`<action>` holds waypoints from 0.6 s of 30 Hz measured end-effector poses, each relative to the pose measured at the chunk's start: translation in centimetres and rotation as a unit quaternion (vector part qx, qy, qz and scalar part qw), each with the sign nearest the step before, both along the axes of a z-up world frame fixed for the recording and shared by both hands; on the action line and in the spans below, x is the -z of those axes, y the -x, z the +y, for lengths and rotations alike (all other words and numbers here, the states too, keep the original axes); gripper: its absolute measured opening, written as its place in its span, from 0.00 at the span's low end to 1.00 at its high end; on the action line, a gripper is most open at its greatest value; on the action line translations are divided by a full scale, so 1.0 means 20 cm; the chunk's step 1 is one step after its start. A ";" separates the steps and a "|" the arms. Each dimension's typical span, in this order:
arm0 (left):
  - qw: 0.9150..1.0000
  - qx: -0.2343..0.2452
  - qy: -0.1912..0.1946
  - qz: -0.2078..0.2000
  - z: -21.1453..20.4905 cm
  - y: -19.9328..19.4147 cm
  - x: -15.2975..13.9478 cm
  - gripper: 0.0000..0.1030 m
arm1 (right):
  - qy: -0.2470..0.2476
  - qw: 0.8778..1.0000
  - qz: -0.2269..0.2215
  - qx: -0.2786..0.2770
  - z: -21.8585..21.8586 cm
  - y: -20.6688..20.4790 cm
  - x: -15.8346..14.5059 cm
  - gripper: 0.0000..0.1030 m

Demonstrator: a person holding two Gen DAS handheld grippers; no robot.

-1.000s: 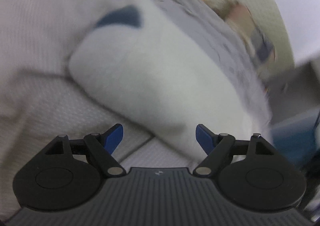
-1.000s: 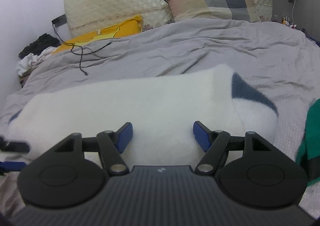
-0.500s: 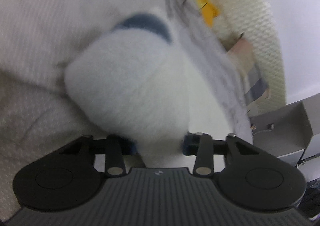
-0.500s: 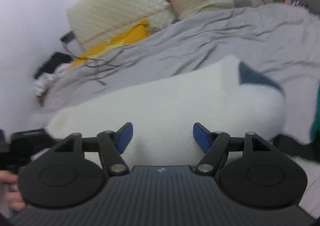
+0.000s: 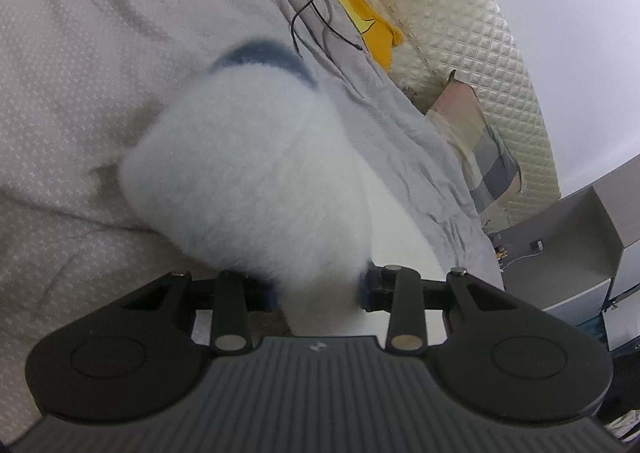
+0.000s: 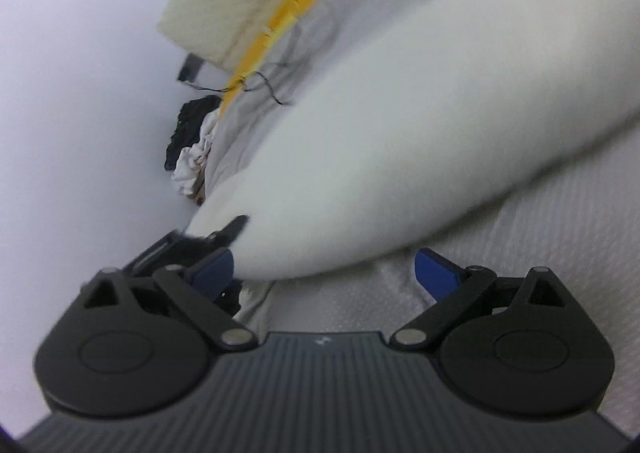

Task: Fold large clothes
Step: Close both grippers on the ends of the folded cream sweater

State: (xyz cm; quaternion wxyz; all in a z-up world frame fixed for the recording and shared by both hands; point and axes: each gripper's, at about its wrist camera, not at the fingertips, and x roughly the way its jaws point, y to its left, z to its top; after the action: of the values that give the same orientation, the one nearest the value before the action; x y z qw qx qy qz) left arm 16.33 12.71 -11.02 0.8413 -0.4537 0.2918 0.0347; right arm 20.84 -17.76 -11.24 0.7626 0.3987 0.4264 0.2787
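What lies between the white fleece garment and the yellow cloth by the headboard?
In the left wrist view, wrinkled grey bedding with a thin black cable lies between white fleece garment and yellow cloth.

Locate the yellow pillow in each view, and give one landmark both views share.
Left wrist: the yellow pillow lies at top centre, between the grey bedding and the quilted headboard.
Right wrist: the yellow pillow runs as a blurred diagonal strip in the upper middle, below the headboard.
Shared landmark: the black cable on the bedding beside the pillow.
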 end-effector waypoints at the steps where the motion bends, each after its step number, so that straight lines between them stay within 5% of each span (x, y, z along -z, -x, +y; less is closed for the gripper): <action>1: 1.000 0.000 0.001 -0.003 0.00 0.01 0.00 0.39 | -0.018 1.000 0.014 0.014 -0.02 -0.03 0.04 0.96; 11: 1.000 -0.001 0.008 -0.029 0.00 -0.01 -0.05 0.39 | -0.134 0.971 0.028 0.197 -0.36 -0.05 0.13 0.96; 18: 1.000 -0.005 0.007 -0.021 0.01 -0.03 -0.04 0.39 | -0.054 0.978 0.044 0.199 -0.30 -0.04 0.17 0.95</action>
State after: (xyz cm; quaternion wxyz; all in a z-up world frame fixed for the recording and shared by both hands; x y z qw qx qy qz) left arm 16.90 12.92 -10.19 0.8441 -0.4614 0.2718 0.0278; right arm 21.72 -23.75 -14.56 0.7605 0.5278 0.3565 0.1264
